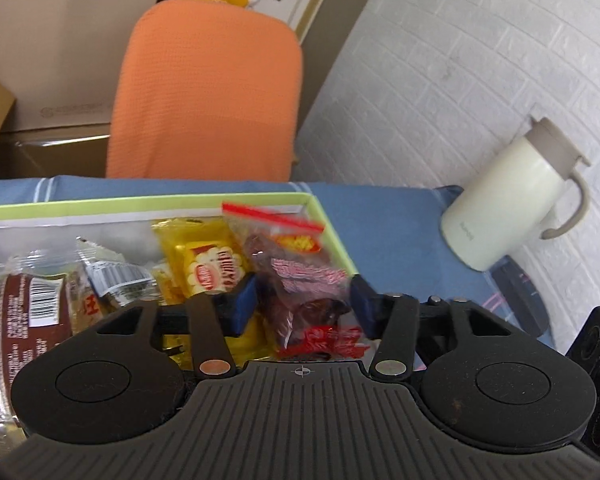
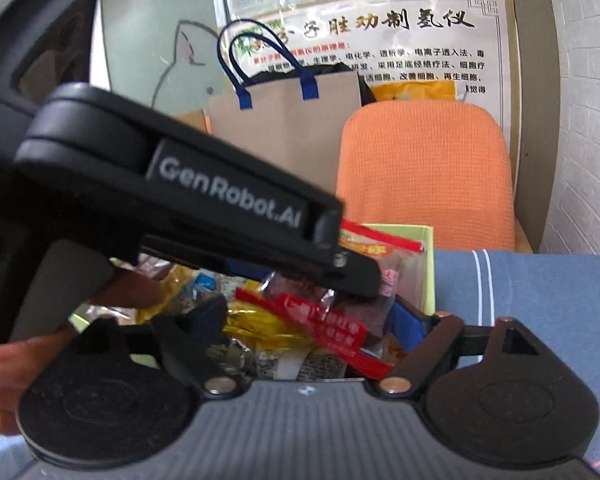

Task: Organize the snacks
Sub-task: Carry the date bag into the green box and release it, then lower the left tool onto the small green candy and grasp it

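My left jaws (image 1: 304,304) pinch the red-sealed bag (image 1: 300,276) over the box (image 1: 328,224), my right jaws (image 2: 312,320) spread around more snacks (image 2: 260,324), a mug (image 1: 508,200) at two o'clock, a chair (image 1: 208,96) at twelve.

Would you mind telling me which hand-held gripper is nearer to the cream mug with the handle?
Left. The left hand-held gripper is over the snack box, with the cream mug just beyond the box's corner; the right hand-held gripper view shows no mug.
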### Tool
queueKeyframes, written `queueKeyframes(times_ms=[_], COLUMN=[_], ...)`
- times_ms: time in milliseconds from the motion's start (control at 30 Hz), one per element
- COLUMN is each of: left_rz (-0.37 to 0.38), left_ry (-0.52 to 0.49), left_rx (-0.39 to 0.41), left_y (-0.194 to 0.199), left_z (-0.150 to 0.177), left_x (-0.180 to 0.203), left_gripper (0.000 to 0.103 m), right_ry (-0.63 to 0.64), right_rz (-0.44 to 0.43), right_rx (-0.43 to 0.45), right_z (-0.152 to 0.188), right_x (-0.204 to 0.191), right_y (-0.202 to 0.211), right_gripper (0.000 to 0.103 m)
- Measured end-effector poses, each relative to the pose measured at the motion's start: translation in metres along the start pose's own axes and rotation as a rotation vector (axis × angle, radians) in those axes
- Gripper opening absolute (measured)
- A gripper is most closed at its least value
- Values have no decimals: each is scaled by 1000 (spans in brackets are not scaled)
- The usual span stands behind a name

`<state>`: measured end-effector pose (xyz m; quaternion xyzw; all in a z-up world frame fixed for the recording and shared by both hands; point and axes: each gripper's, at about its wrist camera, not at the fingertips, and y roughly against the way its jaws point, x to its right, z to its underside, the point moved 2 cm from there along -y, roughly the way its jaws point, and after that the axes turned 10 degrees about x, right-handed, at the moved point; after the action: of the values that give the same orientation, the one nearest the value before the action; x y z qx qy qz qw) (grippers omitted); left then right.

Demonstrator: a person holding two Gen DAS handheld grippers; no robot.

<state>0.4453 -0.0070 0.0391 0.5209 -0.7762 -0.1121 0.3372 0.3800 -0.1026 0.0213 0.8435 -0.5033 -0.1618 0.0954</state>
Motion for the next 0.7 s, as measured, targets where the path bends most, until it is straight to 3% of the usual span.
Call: queueKeyframes(times_ms=[33, 200, 233, 333, 500, 600, 700], left_rz=[3, 49, 57, 66, 87, 116, 163], left_ry=[9, 14, 13, 16, 78, 124, 166], left_rx=[13, 125, 147, 178, 88, 5, -128], left_y=[5, 57, 69, 99, 115, 93, 57], left_z=[0, 5, 11, 32, 83, 88, 84], left_x=[0, 7, 7, 5, -5, -7, -6], left_gripper=[49, 63, 68, 70, 69, 67, 54], right_ry=[17, 103, 113, 104, 113, 100, 82], right_rz=[8, 66, 63, 44, 29, 11, 21], right_rx=[12, 83, 76, 4, -131, -161, -190], right_z=[-3, -4, 1, 30, 70, 77, 76], right_x=[-1, -6, -6, -9, -19, -20, -18], right_y=[6, 73, 85, 105, 82, 63, 57], right_gripper=[91, 93, 93, 93, 93, 93, 93])
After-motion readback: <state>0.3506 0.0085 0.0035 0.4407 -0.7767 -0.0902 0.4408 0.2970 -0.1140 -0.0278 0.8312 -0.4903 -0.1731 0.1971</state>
